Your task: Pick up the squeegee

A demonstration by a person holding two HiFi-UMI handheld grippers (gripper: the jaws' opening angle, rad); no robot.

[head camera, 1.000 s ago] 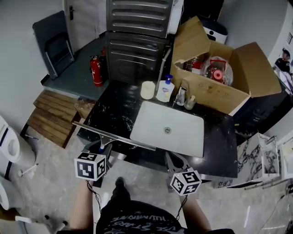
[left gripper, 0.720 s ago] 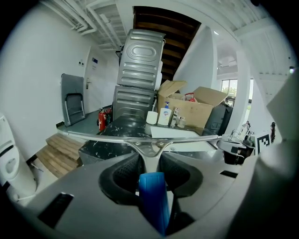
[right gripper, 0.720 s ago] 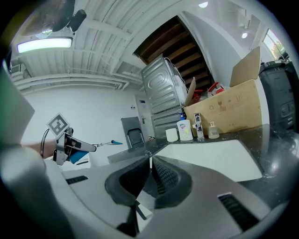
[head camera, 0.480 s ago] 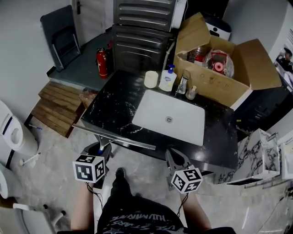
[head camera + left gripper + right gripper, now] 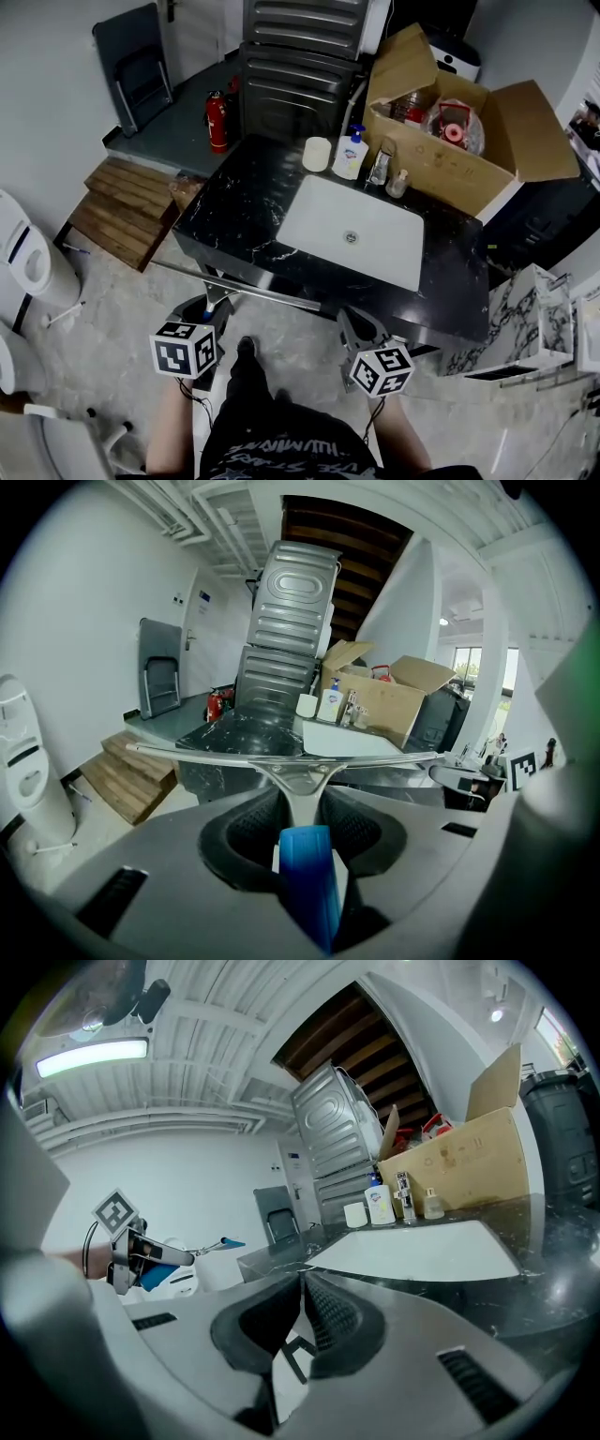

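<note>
The left gripper [image 5: 210, 307]'s jaws gripped the squeegee [image 5: 246, 289] by its blue handle, blade aloft off the desk [image 5: 234, 216]'s 7 o'clock edge, so the pick-up seemed done, needing only a steady hold; the right gripper [image 5: 351, 324]'s jaws, at 5 o'clock, were closed, empty.

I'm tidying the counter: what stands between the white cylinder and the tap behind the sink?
A soap pump bottle, between the white cylinder and the tap; the head view shows it.
</note>
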